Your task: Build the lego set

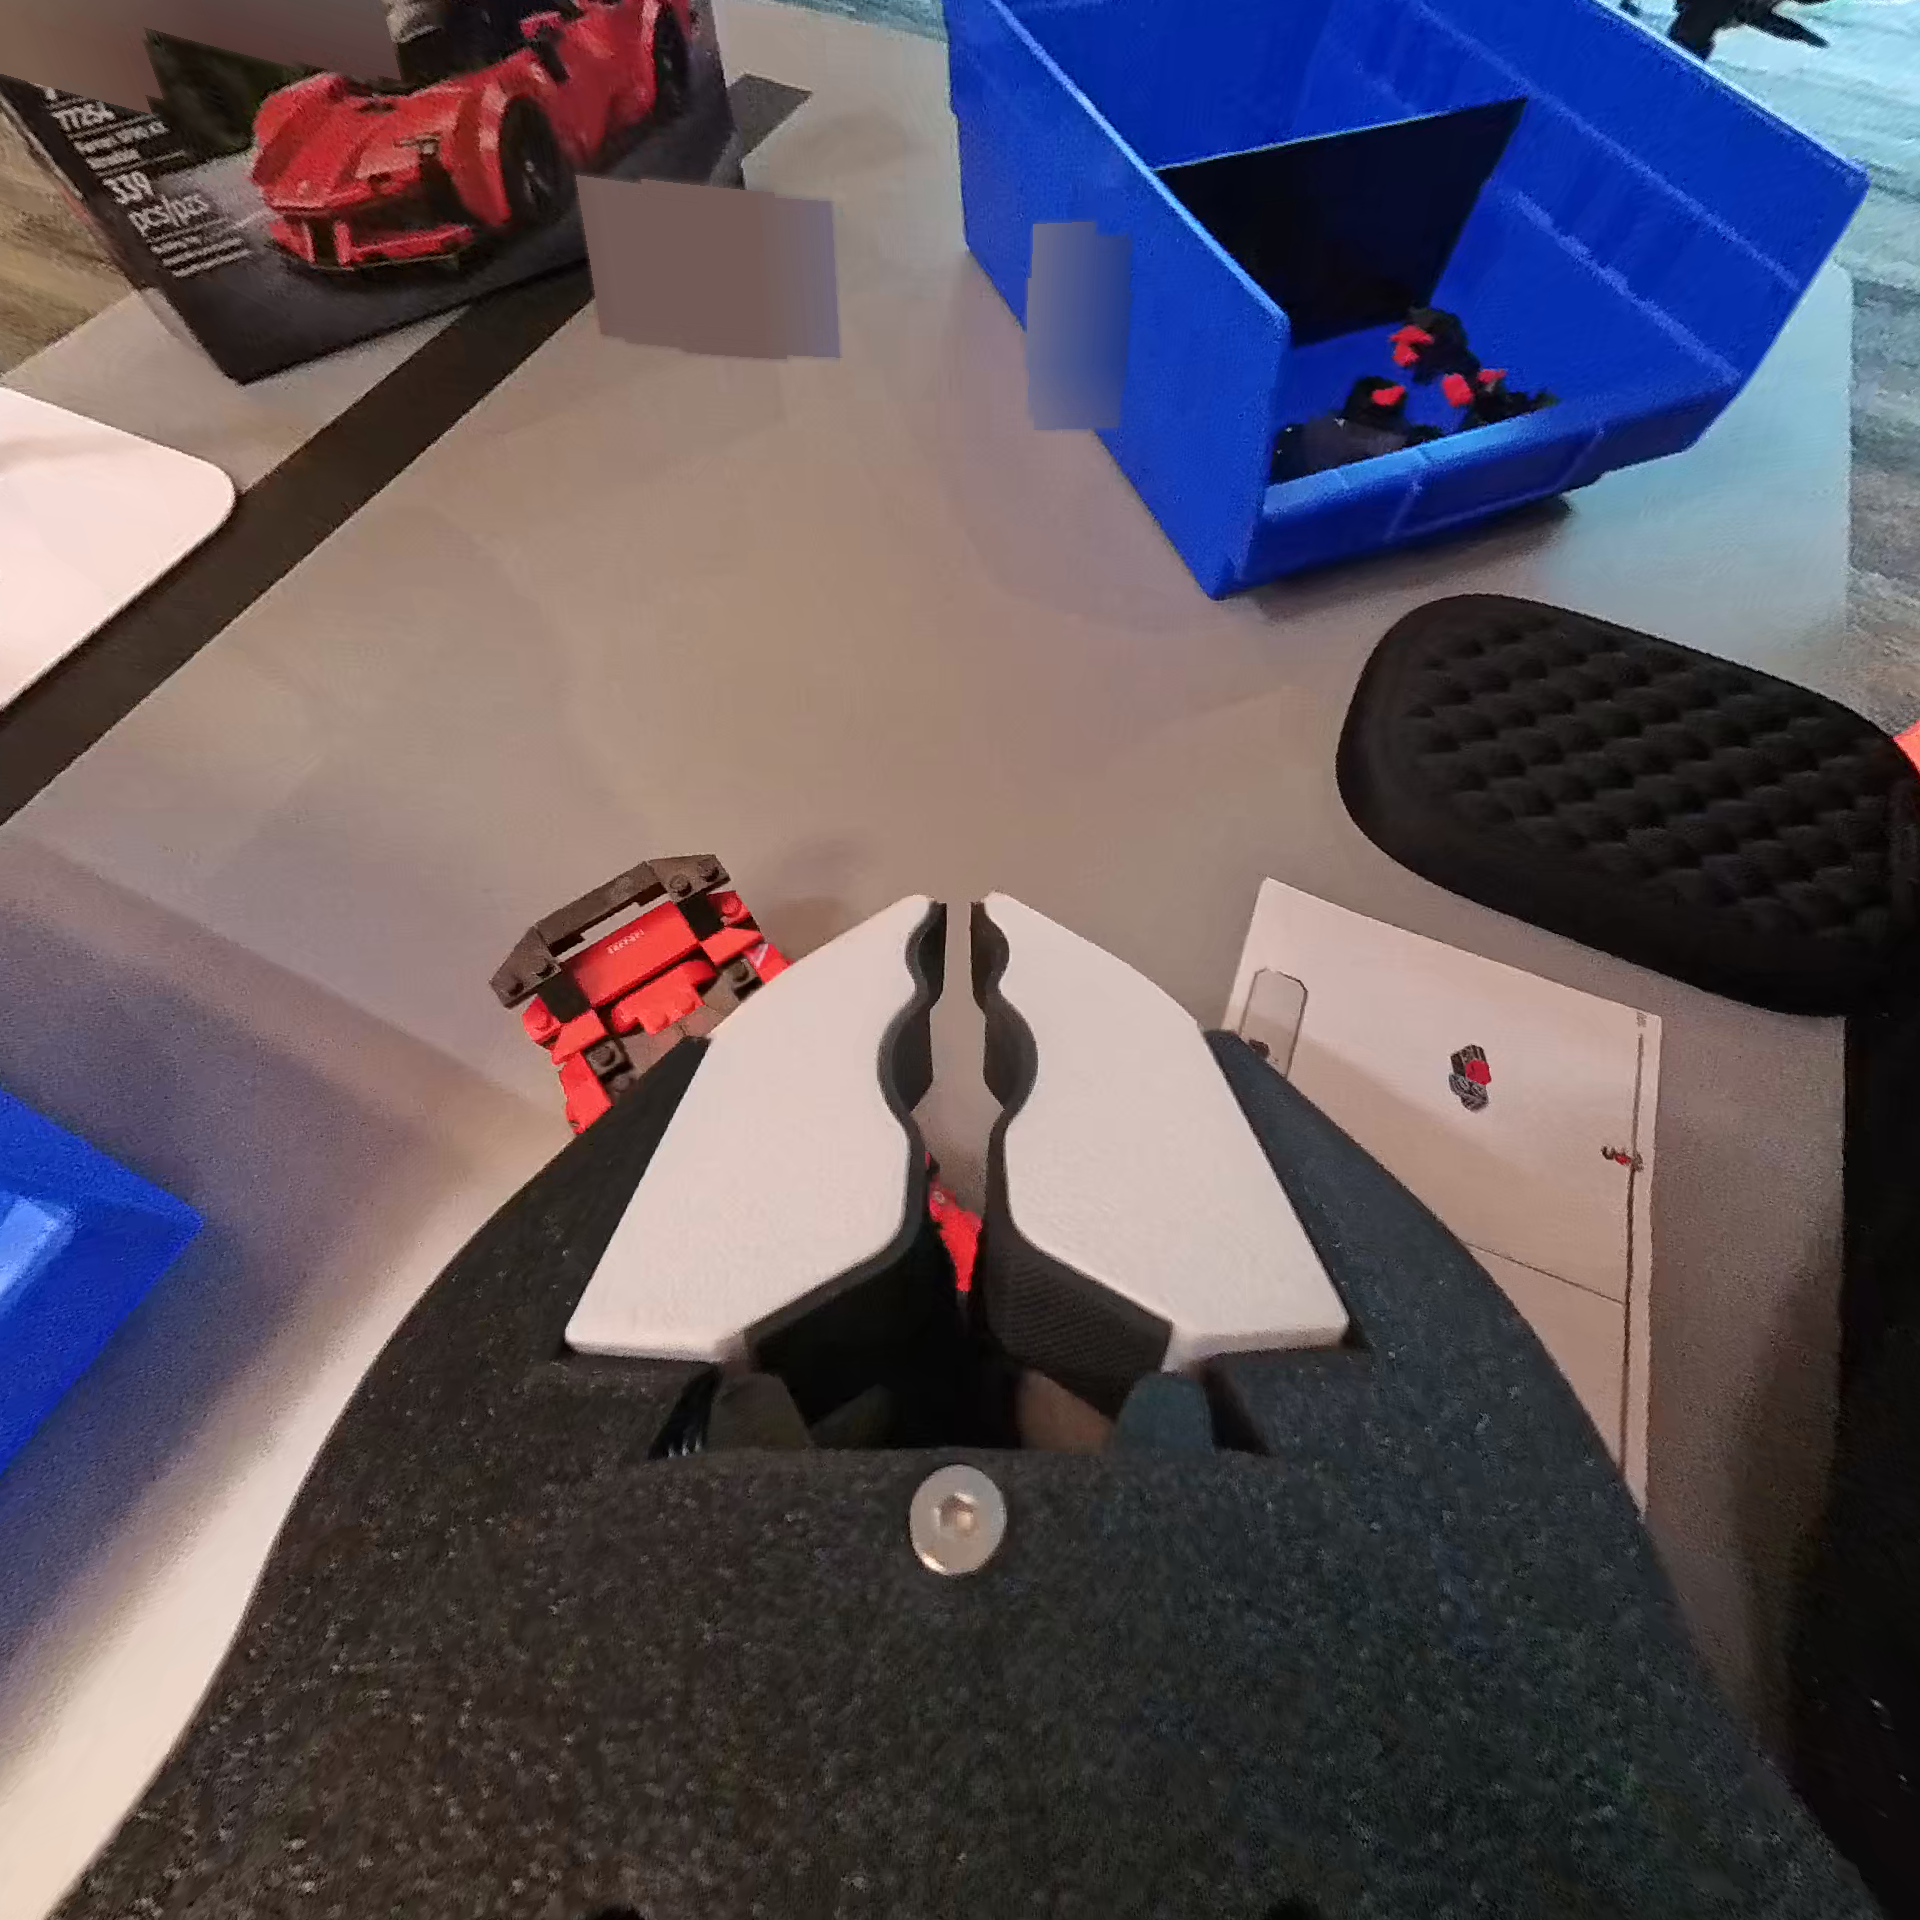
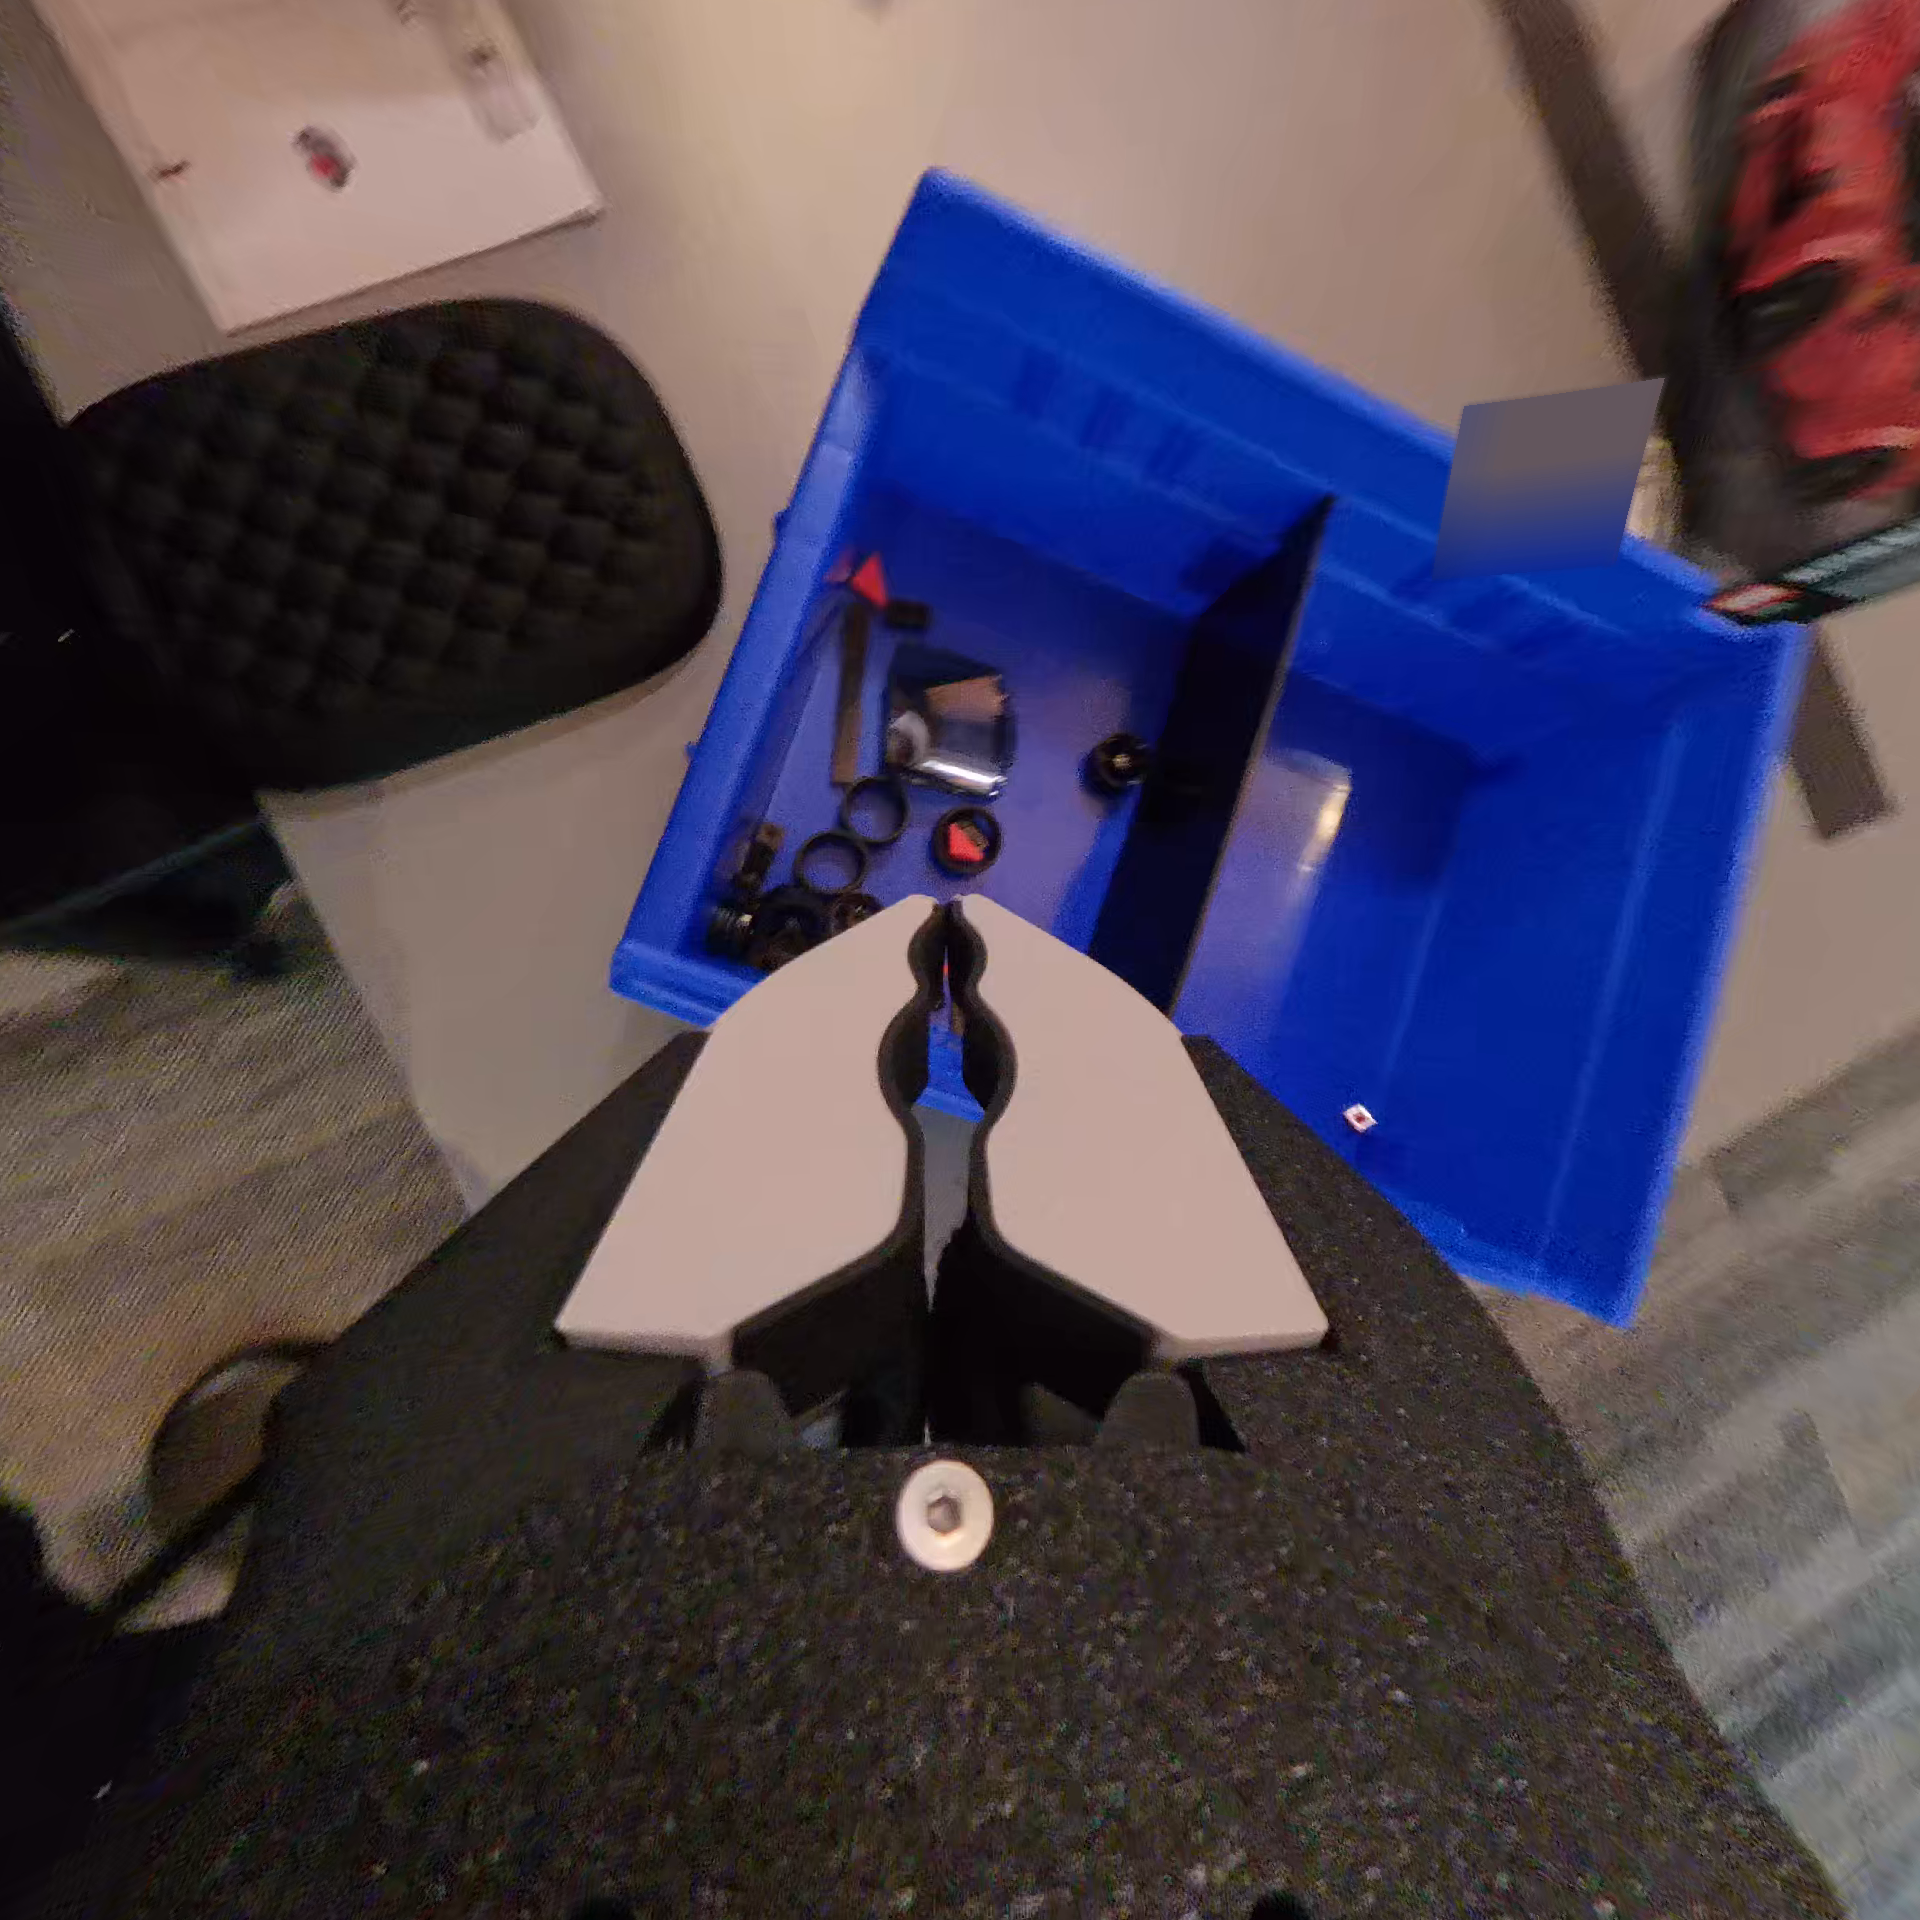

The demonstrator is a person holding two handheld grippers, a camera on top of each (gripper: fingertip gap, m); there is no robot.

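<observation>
A part-built red and black lego car lies on the grey table, half hidden under my left gripper. The left jaws are nearly closed, and red parts of the car show low between them. My right gripper is shut above the front edge of a blue bin. A tiny red and dark lego piece sits in the slit between its fingers, mostly hidden. Loose black rings and red pieces lie in the bin's left compartment. The bin and its pieces also show in the left wrist view.
A black quilted pad lies right of the car and shows again in the right wrist view. An instruction sheet lies beside it. The set's box stands far left, with a white tray and a second blue bin. There is about 40 cm between the tips of the two grippers.
</observation>
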